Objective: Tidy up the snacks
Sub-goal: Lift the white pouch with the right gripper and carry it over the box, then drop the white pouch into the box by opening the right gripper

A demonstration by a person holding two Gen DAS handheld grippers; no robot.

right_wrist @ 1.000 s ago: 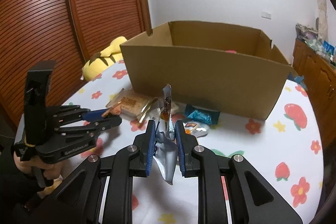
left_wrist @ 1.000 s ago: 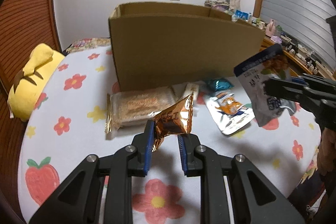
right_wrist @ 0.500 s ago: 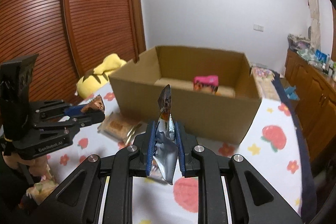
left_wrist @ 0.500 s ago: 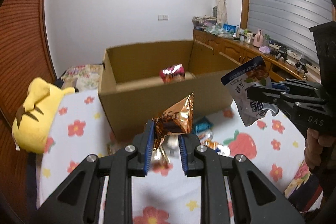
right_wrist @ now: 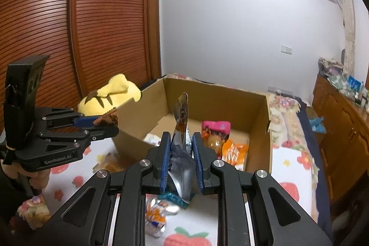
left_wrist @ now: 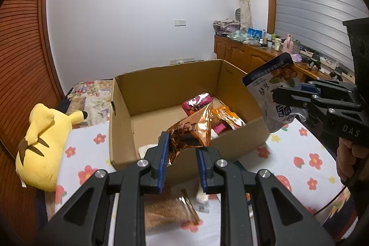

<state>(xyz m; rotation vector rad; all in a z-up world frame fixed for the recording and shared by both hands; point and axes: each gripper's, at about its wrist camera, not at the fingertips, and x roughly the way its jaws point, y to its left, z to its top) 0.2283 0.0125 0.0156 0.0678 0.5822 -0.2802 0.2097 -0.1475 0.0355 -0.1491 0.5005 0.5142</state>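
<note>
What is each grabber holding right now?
Left gripper: closed on the shiny copper-gold foil snack packet.
Right gripper: closed on the white-and-navy foil snack pouch.

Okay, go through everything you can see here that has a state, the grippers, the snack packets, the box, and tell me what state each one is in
left gripper: shut on the copper packet
copper packet: held in the air, at the box's near wall
right gripper: shut on the silver pouch
silver pouch: held up, by the box's right wall
cardboard box: open-topped, several snacks inside
pink packet: in the box
</note>
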